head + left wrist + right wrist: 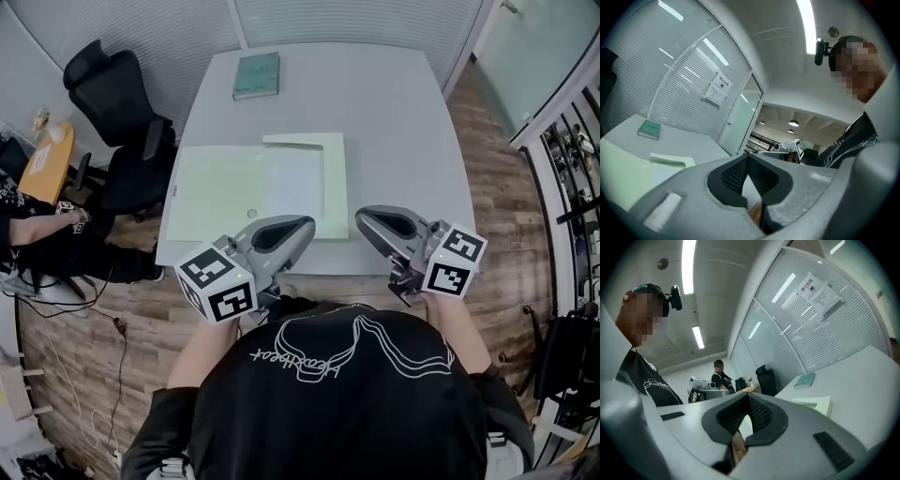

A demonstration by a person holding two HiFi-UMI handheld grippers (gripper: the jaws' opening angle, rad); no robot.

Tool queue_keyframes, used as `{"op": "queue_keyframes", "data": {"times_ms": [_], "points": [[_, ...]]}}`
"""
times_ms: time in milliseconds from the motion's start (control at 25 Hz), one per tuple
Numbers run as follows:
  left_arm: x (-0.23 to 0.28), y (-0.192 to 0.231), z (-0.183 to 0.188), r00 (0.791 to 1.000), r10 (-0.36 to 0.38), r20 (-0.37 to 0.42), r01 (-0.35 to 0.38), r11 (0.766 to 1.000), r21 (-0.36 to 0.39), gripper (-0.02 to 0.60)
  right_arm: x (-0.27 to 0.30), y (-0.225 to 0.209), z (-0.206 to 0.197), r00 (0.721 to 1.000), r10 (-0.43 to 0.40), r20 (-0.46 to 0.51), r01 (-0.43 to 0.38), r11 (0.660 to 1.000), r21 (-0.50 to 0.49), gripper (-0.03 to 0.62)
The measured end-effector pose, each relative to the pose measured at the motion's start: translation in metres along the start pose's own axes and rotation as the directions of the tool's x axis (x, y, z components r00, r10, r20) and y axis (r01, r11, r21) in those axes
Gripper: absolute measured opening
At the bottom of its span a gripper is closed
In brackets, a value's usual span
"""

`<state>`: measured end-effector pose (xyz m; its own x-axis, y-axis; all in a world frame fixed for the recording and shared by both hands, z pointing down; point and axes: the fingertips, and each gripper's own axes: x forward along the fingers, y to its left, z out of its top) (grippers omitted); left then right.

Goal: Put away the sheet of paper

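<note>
A white sheet of paper [293, 181] lies on an open pale green folder [214, 193] at the near side of the grey table [394, 122]. Both grippers hover over the table's near edge, tips turned toward each other, apart from the paper. My left gripper [307, 223] is shut, its dark ribbed pads [733, 174] meeting with nothing between them. My right gripper [360, 217] is shut and empty too, pads [759, 414] together. The folder [621, 164] shows low at the left in the left gripper view. In the right gripper view the folder [818, 404] lies at the right.
A green book [256, 75] lies at the table's far side. A black office chair [120, 117] stands off the table's left edge, with a seated person [42, 239] and a small yellow table [42, 164] beyond. Slatted glass walls close the back.
</note>
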<state>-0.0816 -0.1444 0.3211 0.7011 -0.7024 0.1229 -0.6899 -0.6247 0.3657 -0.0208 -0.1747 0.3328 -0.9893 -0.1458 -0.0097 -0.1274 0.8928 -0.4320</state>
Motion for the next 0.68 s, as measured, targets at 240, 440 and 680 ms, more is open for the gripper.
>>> {"op": "queue_keyframes", "data": {"times_ms": [240, 440, 680], "points": [[0.0, 0.008, 0.003, 1.0, -0.01, 0.019, 0.011, 0.999, -0.037, 0.011, 0.008, -0.003, -0.003, 1.0, 0.003, -0.021, -0.003, 1.0, -0.002, 0.009], [0.001, 0.009, 0.002, 1.0, -0.002, 0.006, 0.002, 1.0, -0.014, 0.011, 0.009, -0.004, -0.003, 1.0, -0.007, -0.026, 0.006, 1.0, -0.023, 0.009], [0.001, 0.016, -0.005, 0.999, 0.037, 0.001, -0.037, 0.999, 0.032, 0.011, 0.012, -0.01, -0.011, 0.999, -0.027, -0.041, 0.024, 0.998, -0.053, 0.009]]}}
